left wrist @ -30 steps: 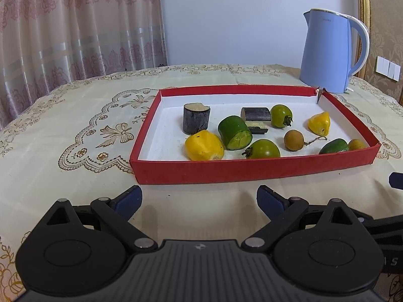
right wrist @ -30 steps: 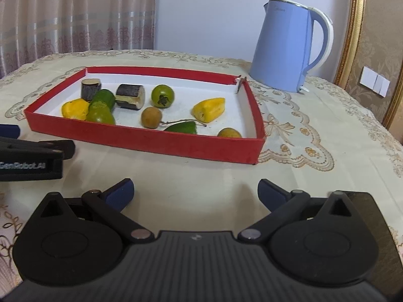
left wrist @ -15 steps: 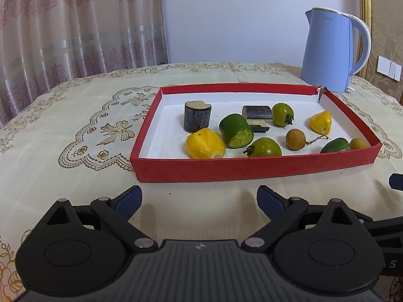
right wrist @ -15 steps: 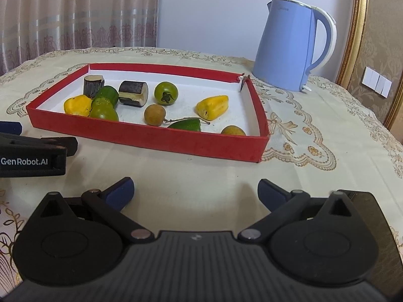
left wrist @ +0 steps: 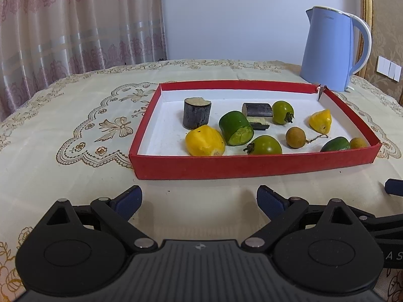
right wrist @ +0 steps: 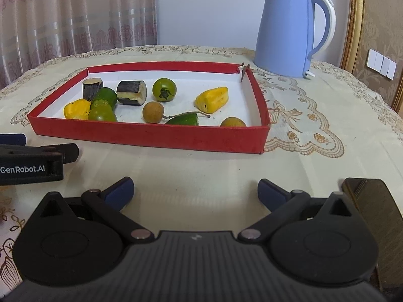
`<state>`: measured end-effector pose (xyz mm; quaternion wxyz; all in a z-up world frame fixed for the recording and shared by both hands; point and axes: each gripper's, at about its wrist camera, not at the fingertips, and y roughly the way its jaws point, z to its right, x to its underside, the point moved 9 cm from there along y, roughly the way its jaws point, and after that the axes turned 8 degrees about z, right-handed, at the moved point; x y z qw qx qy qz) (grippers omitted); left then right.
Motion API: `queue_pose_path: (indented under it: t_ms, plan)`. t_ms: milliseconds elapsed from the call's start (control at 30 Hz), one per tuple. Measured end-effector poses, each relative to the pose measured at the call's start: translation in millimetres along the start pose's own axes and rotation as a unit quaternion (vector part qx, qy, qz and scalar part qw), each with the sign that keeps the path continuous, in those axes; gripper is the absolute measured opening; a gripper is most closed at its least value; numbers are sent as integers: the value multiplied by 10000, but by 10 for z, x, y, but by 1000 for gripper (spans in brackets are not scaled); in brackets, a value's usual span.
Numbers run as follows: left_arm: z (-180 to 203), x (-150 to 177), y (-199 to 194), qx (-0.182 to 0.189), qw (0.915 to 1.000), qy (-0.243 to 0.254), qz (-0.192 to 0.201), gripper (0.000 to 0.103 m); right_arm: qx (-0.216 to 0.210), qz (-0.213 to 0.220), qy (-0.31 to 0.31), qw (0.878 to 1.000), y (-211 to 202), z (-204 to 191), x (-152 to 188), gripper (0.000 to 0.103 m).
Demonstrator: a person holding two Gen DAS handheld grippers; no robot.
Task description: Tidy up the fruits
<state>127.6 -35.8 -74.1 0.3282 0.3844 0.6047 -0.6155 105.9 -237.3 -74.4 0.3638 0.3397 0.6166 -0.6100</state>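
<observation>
Fruits (left wrist: 264, 125) scattered in red tray (left wrist: 252, 167) ahead of both empty, wide-open jaws; likely light, round, smooth, prone to rolling, soft-skinned; best pinched gently across widest middle.

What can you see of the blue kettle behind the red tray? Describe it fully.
The blue kettle stands upright on the embroidered tablecloth, just beyond the red tray's far right corner and apart from it. Its body is matte pale blue and tapers upward, with a white loop handle on the right, a small spout on the left and a closed lid.
</observation>
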Motion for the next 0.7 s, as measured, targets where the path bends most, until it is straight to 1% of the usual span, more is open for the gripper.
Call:
queue_pose_path:
  t_ms: [467,633,700]
  plan:
    - [-8,13,23,69,9999,-76,-84,98,-30,-16,61,10000,5,2,3,103]
    - [-25,9,14,35,9999,-104,-31,98,-30,-16,62,10000,5,0,3,103]
    - [-14,15,22,80,9999,-93,-70,98,-30,-16,61,10000,5,2,3,103]
